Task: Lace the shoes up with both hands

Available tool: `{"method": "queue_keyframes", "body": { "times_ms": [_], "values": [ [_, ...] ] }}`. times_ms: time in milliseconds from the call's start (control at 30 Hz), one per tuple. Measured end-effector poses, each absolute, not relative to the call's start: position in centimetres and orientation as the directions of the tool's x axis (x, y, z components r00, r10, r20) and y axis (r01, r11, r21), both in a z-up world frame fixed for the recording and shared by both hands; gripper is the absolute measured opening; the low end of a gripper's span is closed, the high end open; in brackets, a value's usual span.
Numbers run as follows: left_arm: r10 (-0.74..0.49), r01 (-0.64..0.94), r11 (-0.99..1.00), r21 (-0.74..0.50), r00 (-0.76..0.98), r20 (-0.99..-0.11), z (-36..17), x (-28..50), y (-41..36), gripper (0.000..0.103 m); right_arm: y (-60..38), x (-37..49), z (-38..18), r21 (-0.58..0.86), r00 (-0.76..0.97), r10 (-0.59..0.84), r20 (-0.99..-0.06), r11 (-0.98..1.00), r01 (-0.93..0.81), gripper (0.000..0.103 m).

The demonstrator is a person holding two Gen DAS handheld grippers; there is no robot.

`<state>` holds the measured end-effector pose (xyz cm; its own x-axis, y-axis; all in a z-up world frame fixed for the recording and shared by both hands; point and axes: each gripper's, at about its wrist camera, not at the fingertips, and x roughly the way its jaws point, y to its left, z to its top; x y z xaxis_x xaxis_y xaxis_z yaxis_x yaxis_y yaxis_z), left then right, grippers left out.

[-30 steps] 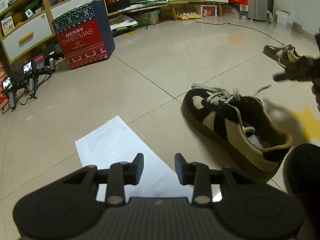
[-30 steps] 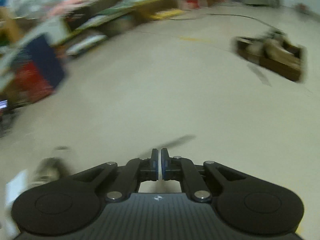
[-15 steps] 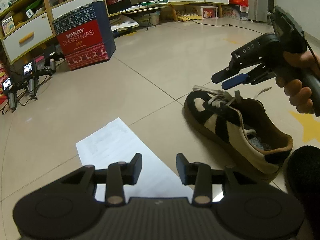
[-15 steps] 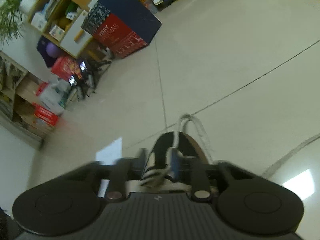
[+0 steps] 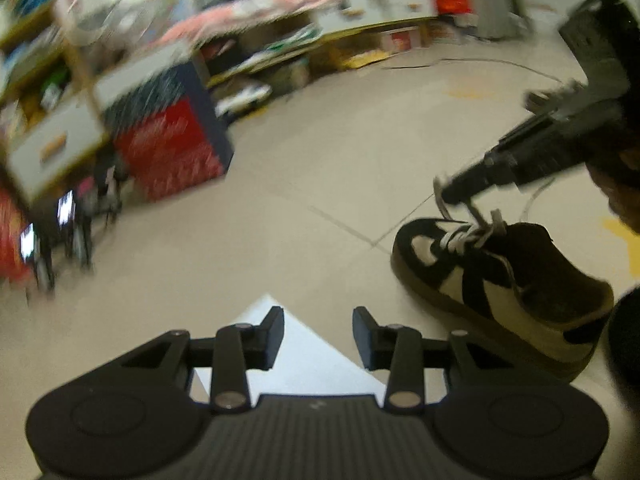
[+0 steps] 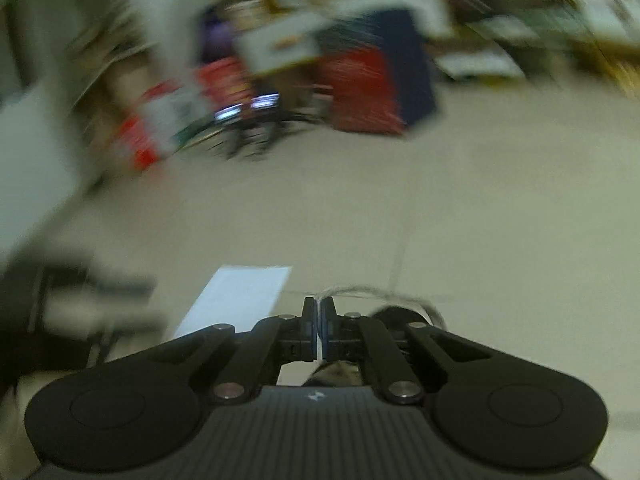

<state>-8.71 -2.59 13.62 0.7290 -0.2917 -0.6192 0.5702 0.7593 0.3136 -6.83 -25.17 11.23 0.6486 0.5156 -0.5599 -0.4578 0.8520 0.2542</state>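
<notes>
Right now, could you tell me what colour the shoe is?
Black and cream shoe, with pale laces; clearest in the left wrist view.

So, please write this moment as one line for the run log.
left gripper: open, above paper | right gripper: shut on shoelace, lifting | shoe: on floor

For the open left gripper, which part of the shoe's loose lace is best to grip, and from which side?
Probably the free lace strand trailing on the floor beyond the shoe. The left gripper is best brought down from above, since the strand lies flat and apart from the right gripper.
</notes>
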Motion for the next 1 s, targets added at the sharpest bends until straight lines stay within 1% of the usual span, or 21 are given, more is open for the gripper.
{"method": "queue_keyframes", "body": {
  "times_ms": [67,133,200,233,300,400,467,533,567,633,767,867,1000],
  "values": [
    [-0.319,0.614,0.681,0.400,0.740,-0.593,14.0,-8.9,-3.3,0.039,-24.2,-8.2,11.9,0.182,0.638,0.543,-0.546,0.820,-0.543,0.003],
    [-0.348,0.657,0.582,0.479,0.734,-0.583,13.9,-9.4,-4.2,0.039,-23.7,-8.9,11.5,0.173,0.604,0.570,-0.557,0.791,-0.587,0.003],
    [-0.385,0.699,0.471,0.538,0.711,-0.588,13.6,-10.0,-5.1,0.040,-24.7,-8.4,11.3,0.279,0.590,0.617,-0.521,0.776,-0.566,0.003],
    [-0.398,0.715,0.455,0.531,0.697,-0.596,13.6,-10.2,-5.5,0.044,-25.4,-8.0,11.2,0.343,0.587,0.641,-0.495,0.764,-0.546,0.003],
    [-0.425,0.745,0.422,0.517,0.666,-0.613,13.5,-10.4,-6.2,0.046,-26.7,-7.3,11.0,0.467,0.583,0.684,-0.438,0.727,-0.503,0.003],
    [-0.457,0.760,0.518,0.392,0.634,-0.624,13.8,-9.8,-6.5,0.046,-28.7,-6.2,10.8,0.637,0.586,0.734,-0.344,0.641,-0.429,0.004],
    [-0.463,0.753,0.546,0.368,0.637,-0.616,13.7,-9.9,-6.9,0.046,-29.9,-5.9,10.5,0.731,0.595,0.755,-0.274,0.566,-0.382,0.004],
    [-0.464,0.744,0.569,0.351,0.642,-0.610,13.7,-10.0,-7.1,0.046,-30.9,-5.7,10.5,0.789,0.614,0.759,-0.215,0.505,-0.349,0.004],
    [-0.461,0.739,0.578,0.346,0.646,-0.608,13.6,-10.0,-7.3,0.046,-31.2,-5.8,10.8,0.800,0.631,0.751,-0.196,0.495,-0.340,0.004],
    [-0.474,0.727,0.618,0.298,0.648,-0.597,14.1,-9.6,-7.0,0.046,-31.8,-6.3,11.8,0.801,0.663,0.729,-0.168,0.493,-0.339,0.004],
    [-0.490,0.683,0.711,0.169,0.653,-0.578,14.9,-8.4,-6.3,0.046,-32.1,-5.7,14.2,0.784,0.689,0.716,-0.113,0.490,-0.380,0.004],
    [-0.494,0.680,0.716,0.161,0.655,-0.572,15.1,-8.1,-6.3,0.046,-31.8,-4.7,16.0,0.767,0.683,0.726,-0.077,0.481,-0.425,0.003],
    [-0.495,0.677,0.712,0.185,0.671,-0.551,15.9,-7.9,-6.5,0.046,-31.4,-4.1,18.4,0.726,0.678,0.733,-0.050,0.493,-0.480,0.003]
  ]
}}
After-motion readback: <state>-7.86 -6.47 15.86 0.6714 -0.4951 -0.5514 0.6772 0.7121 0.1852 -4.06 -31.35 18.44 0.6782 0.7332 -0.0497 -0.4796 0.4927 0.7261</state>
